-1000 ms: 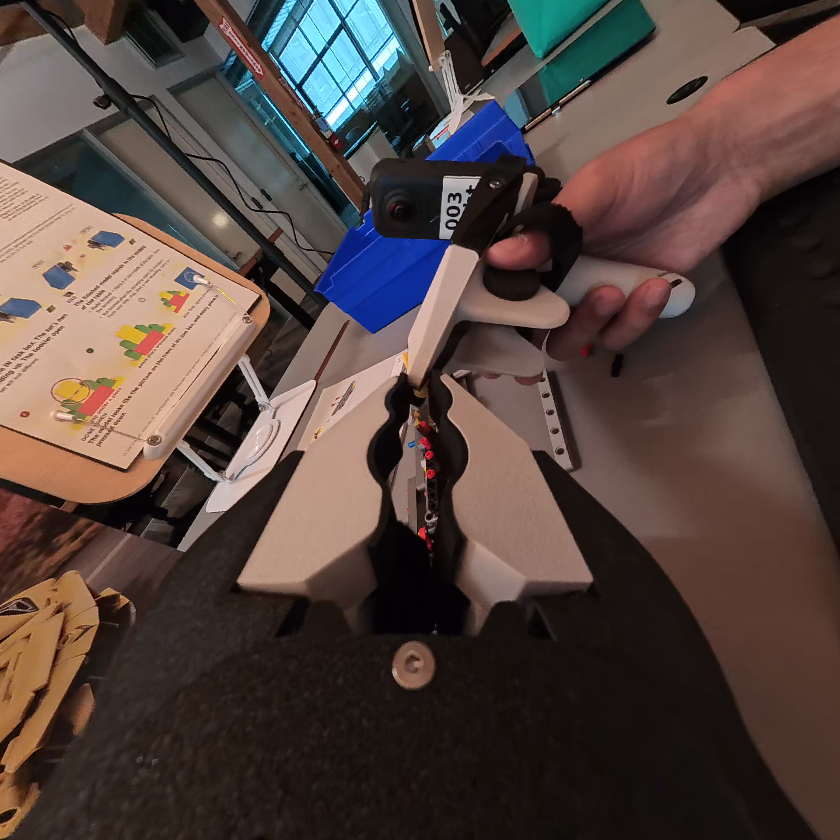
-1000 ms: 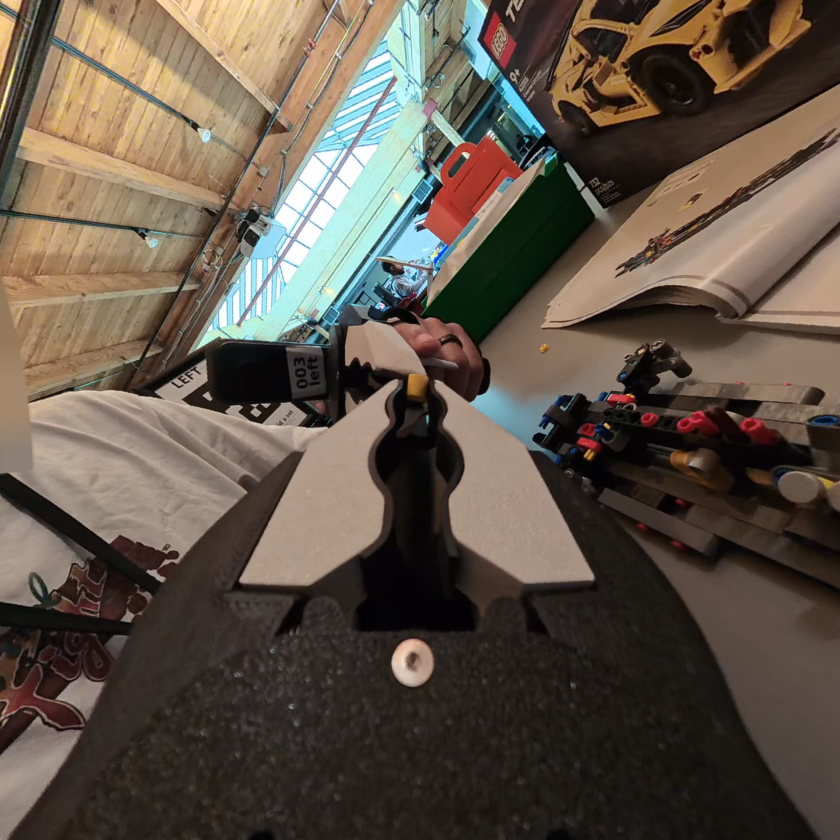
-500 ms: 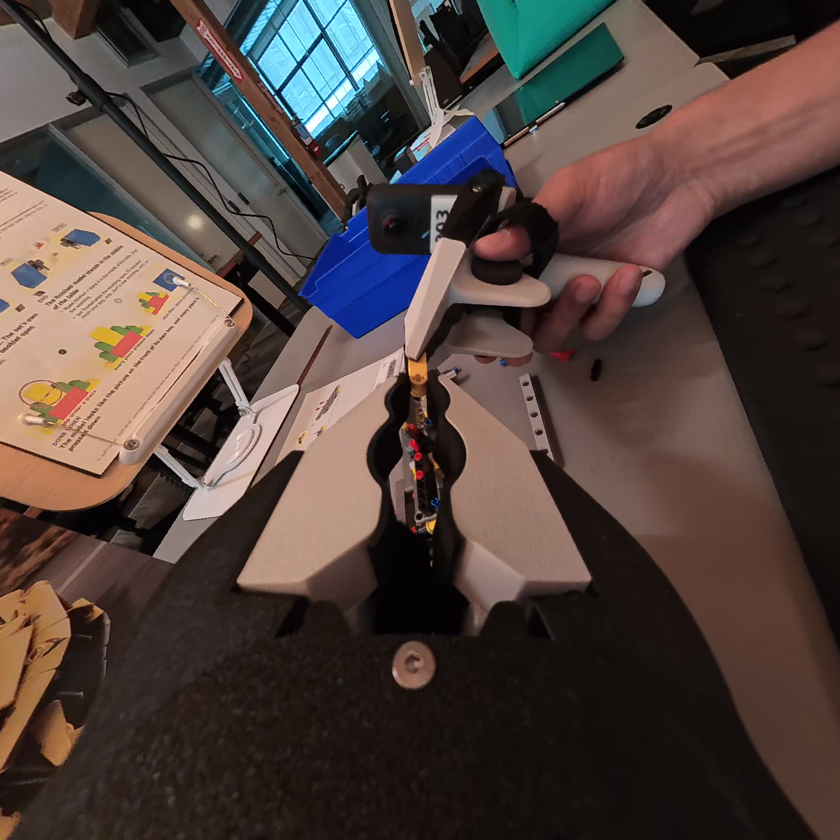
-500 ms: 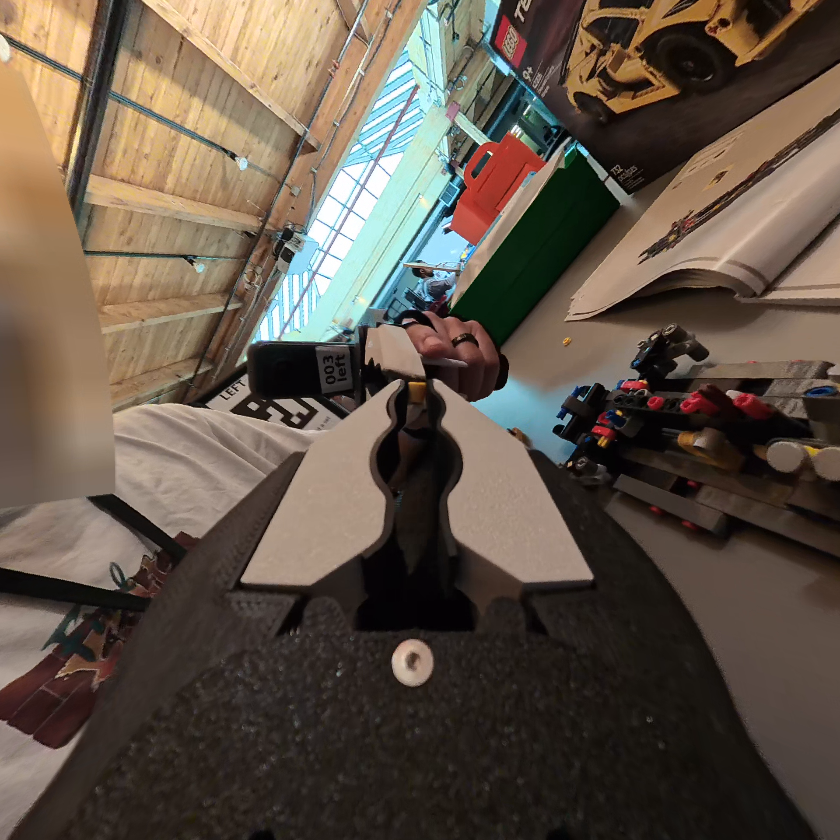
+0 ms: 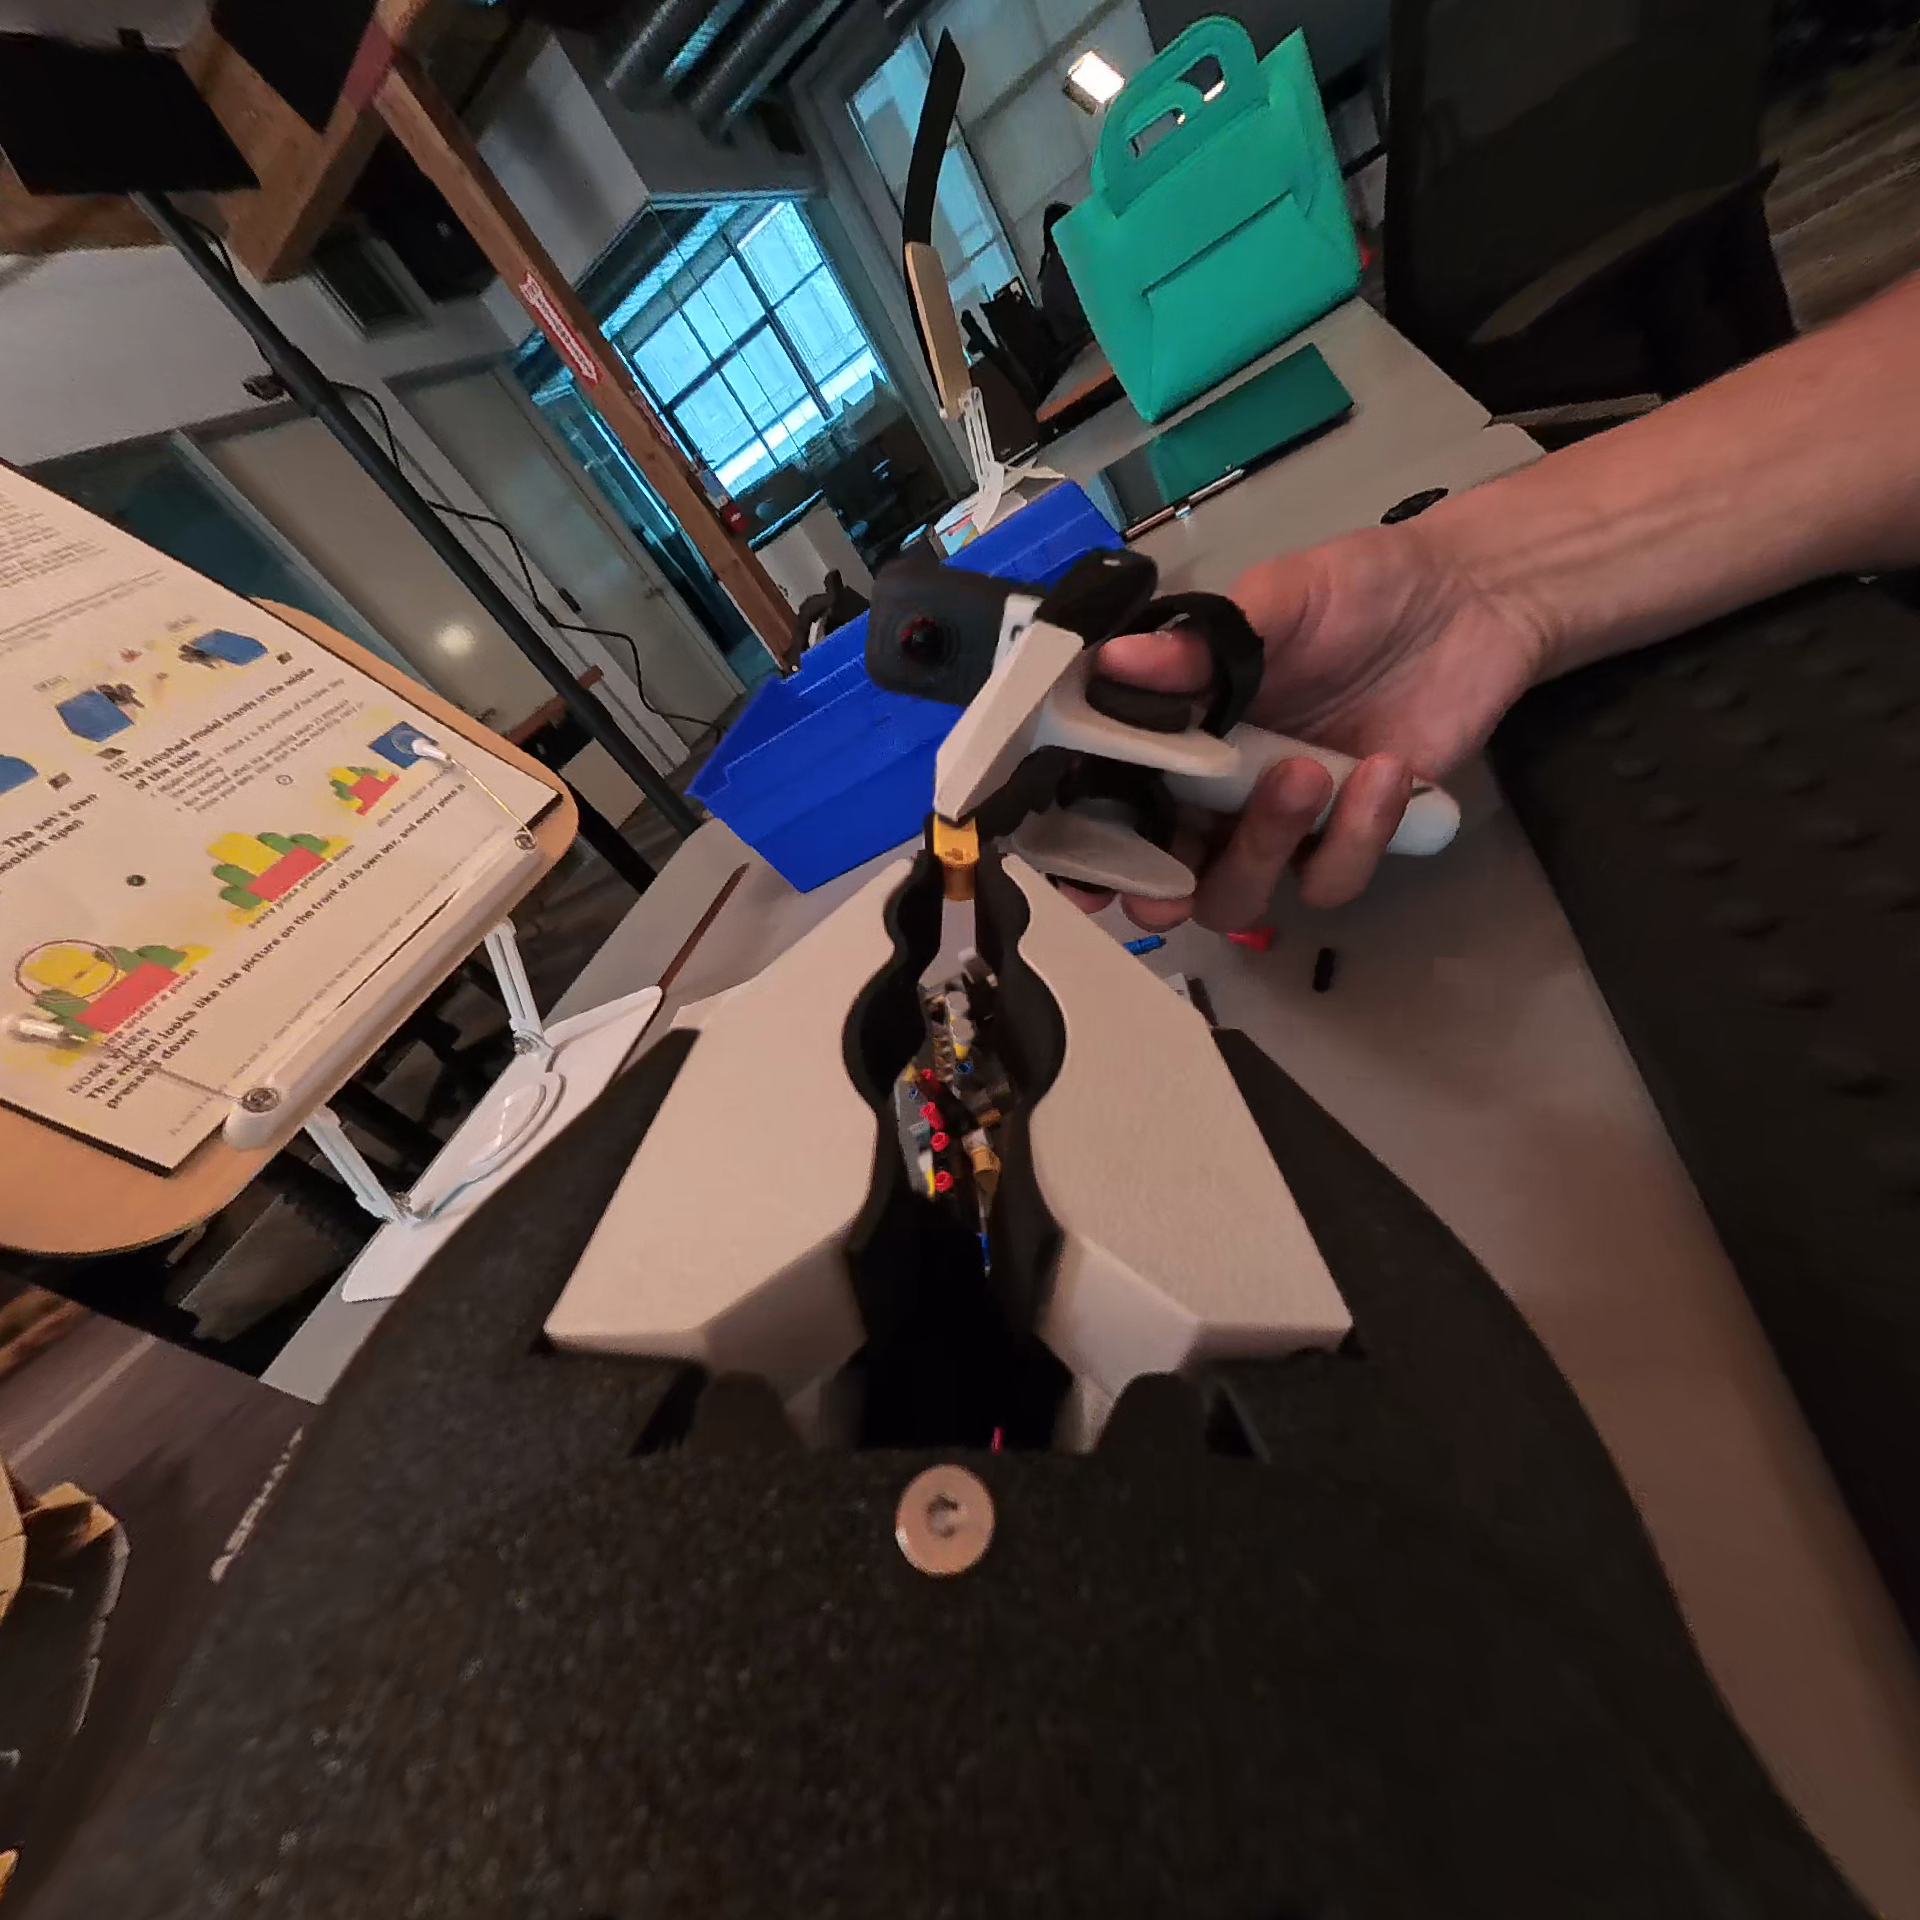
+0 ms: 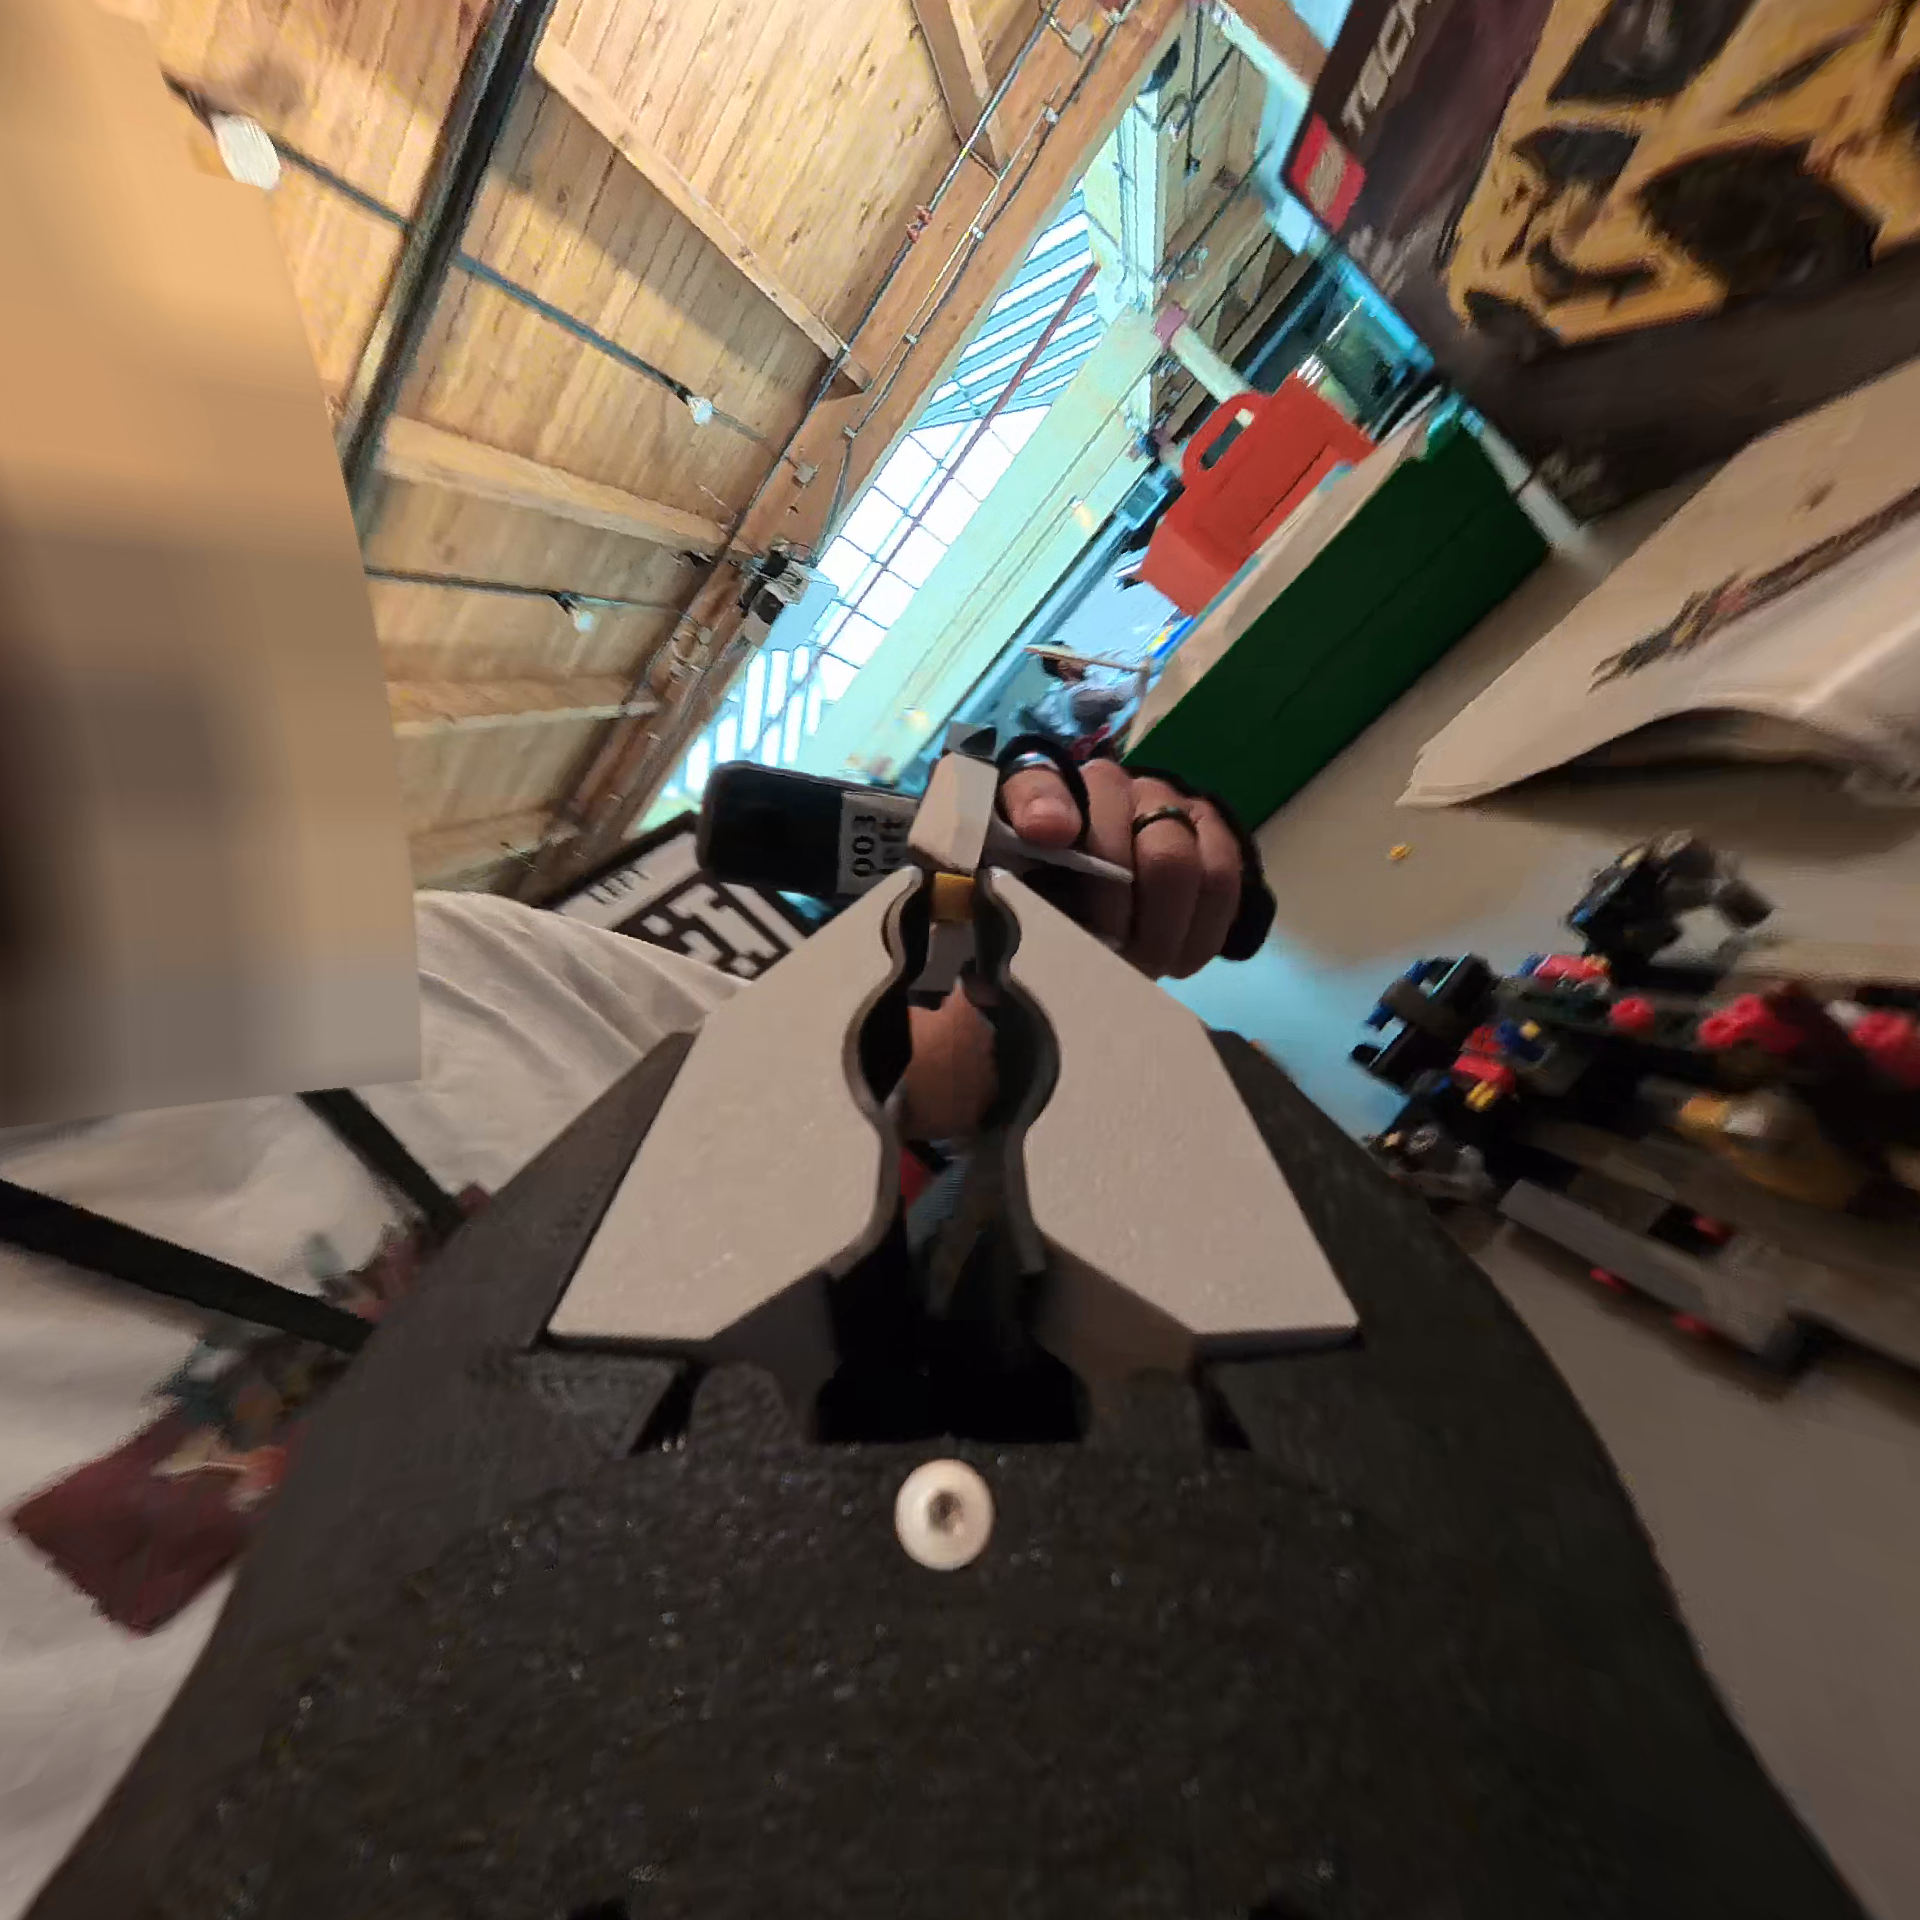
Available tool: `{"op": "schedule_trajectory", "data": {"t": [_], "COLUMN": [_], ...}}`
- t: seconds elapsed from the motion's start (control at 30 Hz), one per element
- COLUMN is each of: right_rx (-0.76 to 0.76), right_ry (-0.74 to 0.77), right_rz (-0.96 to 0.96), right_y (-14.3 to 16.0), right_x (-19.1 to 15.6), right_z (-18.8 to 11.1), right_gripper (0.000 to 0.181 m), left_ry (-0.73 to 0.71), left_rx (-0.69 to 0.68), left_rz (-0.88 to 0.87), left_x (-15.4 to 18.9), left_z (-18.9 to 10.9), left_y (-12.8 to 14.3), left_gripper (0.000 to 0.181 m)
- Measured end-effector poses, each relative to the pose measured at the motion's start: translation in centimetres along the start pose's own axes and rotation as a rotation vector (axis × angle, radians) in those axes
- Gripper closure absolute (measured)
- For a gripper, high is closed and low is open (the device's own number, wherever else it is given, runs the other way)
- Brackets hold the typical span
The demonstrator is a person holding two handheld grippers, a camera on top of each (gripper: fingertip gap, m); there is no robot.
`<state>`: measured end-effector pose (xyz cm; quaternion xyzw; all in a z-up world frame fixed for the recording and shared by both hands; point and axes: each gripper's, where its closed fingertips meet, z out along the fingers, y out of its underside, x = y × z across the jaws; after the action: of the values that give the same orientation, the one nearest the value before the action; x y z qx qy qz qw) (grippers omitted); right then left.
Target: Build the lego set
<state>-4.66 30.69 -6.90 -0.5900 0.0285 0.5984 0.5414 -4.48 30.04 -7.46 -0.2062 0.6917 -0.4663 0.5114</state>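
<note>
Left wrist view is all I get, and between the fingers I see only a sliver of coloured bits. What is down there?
Observer: The right wrist view shows far more of it: a half-built lego model, long and grey with red and blue pegs, lying on the table.
Operator: Are there instructions for it?
Observer: An open booklet lies on the table beyond the model.
Operator: Who holds the left gripper?
Observer: A hand wearing a dark ring grips the left gripper; the person wears a white shirt.
</note>
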Motion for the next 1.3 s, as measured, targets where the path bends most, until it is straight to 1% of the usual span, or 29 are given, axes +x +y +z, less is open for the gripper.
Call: {"op": "schedule_trajectory", "data": {"t": [0.07,0.2,0.3,0.37,0.53,0.63,0.7,0.77,0.83,0.97,1.03,1.17,1.3], "right_rx": [-0.002,-0.023,-0.046,-0.053,-0.060,-0.060,-0.059,-0.061,-0.066,-0.057,-0.054,-0.068,-0.084], "right_ry": [0.036,0.010,0.025,0.033,0.034,0.052,0.044,0.039,0.057,0.086,0.089,0.074,0.034], "right_rz": [-0.094,-0.018,-0.025,-0.036,0.010,-0.004,0.022,0.045,0.000,-0.160,-0.184,-0.154,-0.068], "right_y": [0.01,0.28,0.56,0.63,0.70,0.63,0.65,0.70,0.70,0.52,0.52,0.68,0.92], "right_x": [0.09,0.02,0.15,0.17,0.35,0.58,0.56,0.56,0.66,0.41,0.31,0.20,-0.18], "right_z": [0.10,0.20,0.13,0.11,0.01,-0.09,-0.10,-0.09,-0.13,0.04,0.12,0.09,0.12], "right_gripper": [0.174,0.174,0.175,0.175,0.175,0.175,0.175,0.175,0.175,0.175,0.175,0.175,0.175], "left_ry": [0.002,-0.002,-0.005,-0.002,-0.003,0.004,0.011,0.007,0.005,0.012,0.004,-0.019,-0.023], "left_rx": [-0.002,-0.008,-0.018,-0.021,-0.034,-0.052,-0.051,-0.049,-0.060,-0.055,-0.048,-0.039,-0.023], "left_rz": [0.018,0.069,0.118,0.112,0.097,0.042,0.017,0.041,0.043,-0.008,0.018,0.138,0.240], "left_x": [-0.06,0.04,0.20,0.26,0.29,0.26,0.27,0.29,0.32,0.05,-0.04,0.14,0.39], "left_z": [-0.08,-0.17,-0.21,-0.23,-0.17,-0.06,-0.08,-0.09,-0.07,-0.19,-0.28,-0.32,-0.49], "left_y": [0.03,0.06,0.23,0.27,0.47,0.72,0.69,0.70,0.84,0.72,0.62,0.50,0.17], "left_gripper": [0.177,0.177,0.177,0.177,0.177,0.176,0.176,0.176,0.176,0.173,0.174,0.175,0.177]}}
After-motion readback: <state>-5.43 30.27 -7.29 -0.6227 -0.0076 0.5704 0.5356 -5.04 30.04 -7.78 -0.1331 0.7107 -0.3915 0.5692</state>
